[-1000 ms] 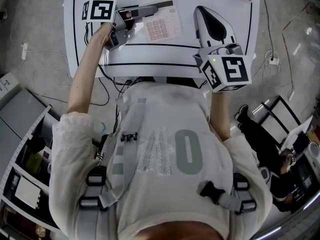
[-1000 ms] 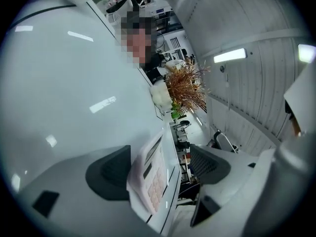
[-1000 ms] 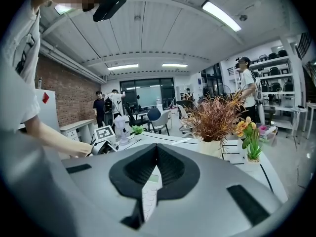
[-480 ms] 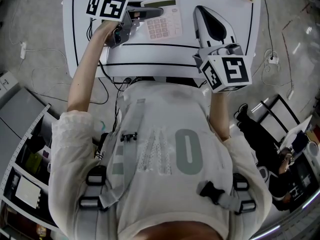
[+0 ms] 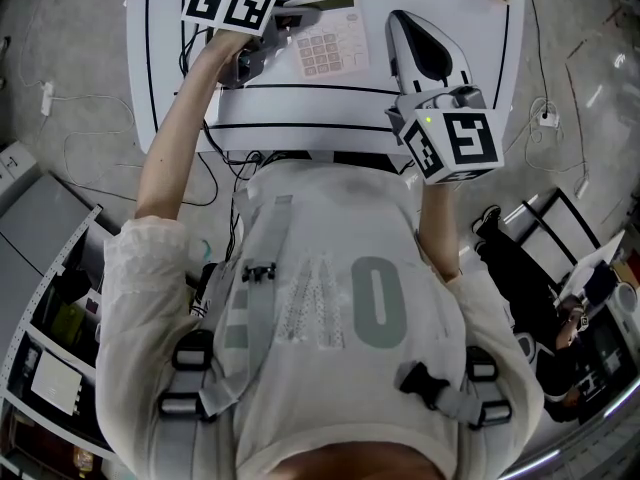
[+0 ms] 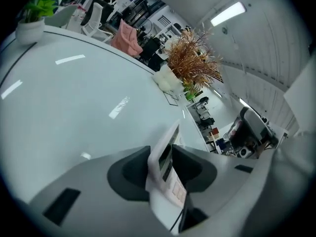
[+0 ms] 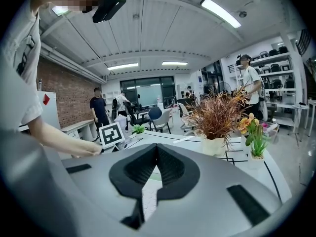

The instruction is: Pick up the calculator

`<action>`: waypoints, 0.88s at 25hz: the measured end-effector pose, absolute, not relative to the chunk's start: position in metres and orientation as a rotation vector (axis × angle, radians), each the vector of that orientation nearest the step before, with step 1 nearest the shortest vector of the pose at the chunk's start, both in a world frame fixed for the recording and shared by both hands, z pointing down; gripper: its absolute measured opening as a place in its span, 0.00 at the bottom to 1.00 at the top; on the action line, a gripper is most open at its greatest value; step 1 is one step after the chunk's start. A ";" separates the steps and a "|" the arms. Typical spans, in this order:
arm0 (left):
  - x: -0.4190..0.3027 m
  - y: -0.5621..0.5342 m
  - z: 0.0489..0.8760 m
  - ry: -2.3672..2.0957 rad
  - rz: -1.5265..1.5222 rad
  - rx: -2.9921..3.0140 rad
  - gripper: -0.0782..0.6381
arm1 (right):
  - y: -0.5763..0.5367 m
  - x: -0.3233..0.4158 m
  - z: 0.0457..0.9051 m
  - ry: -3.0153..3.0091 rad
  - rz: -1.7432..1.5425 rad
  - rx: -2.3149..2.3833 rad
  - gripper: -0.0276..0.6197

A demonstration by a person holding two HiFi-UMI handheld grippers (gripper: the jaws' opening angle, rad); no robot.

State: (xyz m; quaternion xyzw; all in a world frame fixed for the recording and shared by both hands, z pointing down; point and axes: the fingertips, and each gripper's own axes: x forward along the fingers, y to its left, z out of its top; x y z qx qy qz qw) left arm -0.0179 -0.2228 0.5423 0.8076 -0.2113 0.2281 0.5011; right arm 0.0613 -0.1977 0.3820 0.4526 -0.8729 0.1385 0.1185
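The calculator (image 5: 330, 48) lies at the far side of the white table (image 5: 300, 118), its left edge pinched between my left gripper's (image 5: 295, 16) pads – those jaws have just been closing on it. My right gripper (image 7: 157, 157) (well apart, off to the right) has its jaws pressed together on nothing.

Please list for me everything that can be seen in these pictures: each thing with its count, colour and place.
table: one, white with black lines, in front of the person.
calculator: one, pale pink, mid-table, between the left gripper's jaws.
dried plant: one, brown, in a white pot on the table.
flowering plant: one, green with orange blooms, right of the dried plant.
bystanders: at least two standing, one in dark clothes, one in white, in the room behind.
left gripper: one, grey, jaws have just been closing, now gripping the calculator.
right gripper: one, grey, jaws shut on nothing, over the table's right part.
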 end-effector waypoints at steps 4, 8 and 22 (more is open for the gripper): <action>-0.023 -0.222 0.538 -0.514 0.536 1.975 0.30 | -0.196 0.059 0.380 -2.549 0.404 1.331 0.05; -0.022 -0.221 0.535 -0.495 0.531 1.970 0.30 | -0.194 0.062 0.377 -2.539 0.402 1.344 0.05; -0.029 -0.214 0.520 -0.499 0.403 1.987 0.23 | -0.192 0.053 0.374 -2.532 0.390 1.365 0.05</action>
